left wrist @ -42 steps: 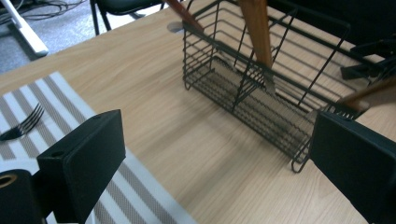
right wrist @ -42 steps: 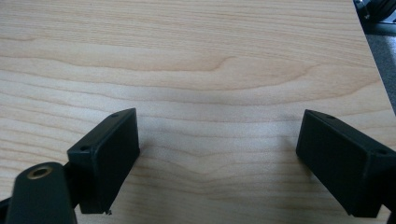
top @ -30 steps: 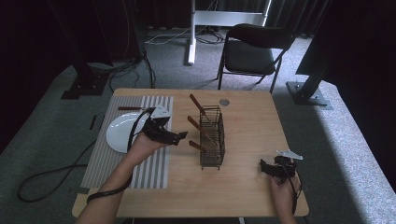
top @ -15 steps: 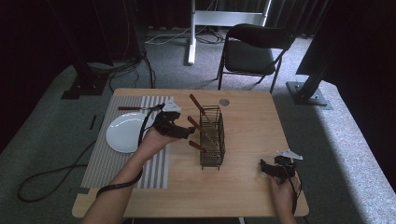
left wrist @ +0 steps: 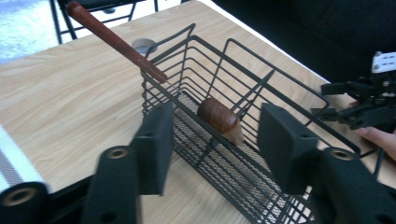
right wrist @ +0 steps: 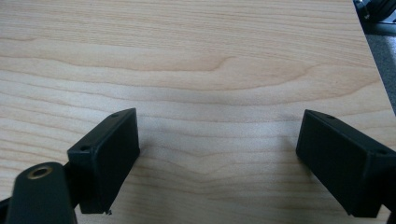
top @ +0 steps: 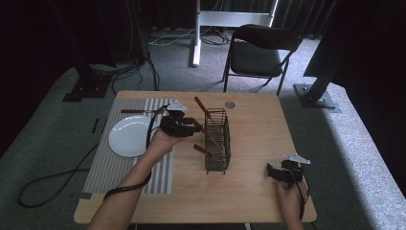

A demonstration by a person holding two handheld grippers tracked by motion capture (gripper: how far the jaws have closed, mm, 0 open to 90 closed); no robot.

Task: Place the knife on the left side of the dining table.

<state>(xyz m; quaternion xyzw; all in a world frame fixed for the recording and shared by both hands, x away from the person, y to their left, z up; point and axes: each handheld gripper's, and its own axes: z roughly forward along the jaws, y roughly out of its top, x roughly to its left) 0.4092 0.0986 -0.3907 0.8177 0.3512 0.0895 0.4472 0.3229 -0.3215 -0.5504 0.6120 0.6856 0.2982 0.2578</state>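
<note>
A black wire basket (top: pixel 218 143) stands mid-table with wooden-handled utensils poking out of it. My left gripper (top: pixel 194 127) reaches the basket's left side. In the left gripper view its jaws have just been closing and stand either side of a brown handle end (left wrist: pixel 218 116) that rests on the basket's rim (left wrist: pixel 201 46); a gap still shows on both sides, so my left gripper (left wrist: pixel 215 135) is open. A second long handle (left wrist: pixel 114 39) sticks up to the left. My right gripper (top: pixel 274 172) rests near the front right edge, and in its own view my right gripper (right wrist: pixel 217 154) is open over bare wood.
A white plate (top: pixel 129 136) lies on a striped placemat (top: pixel 119 165) at the left, with a utensil (top: pixel 136 111) behind it. A round grommet (top: pixel 230 104) sits near the table's far edge. A folding chair (top: pixel 261 50) stands beyond the table.
My left hand has moved right and away from the plate up to the basket, and its jaws have narrowed around a handle end. The right hand has stayed where it was.
</note>
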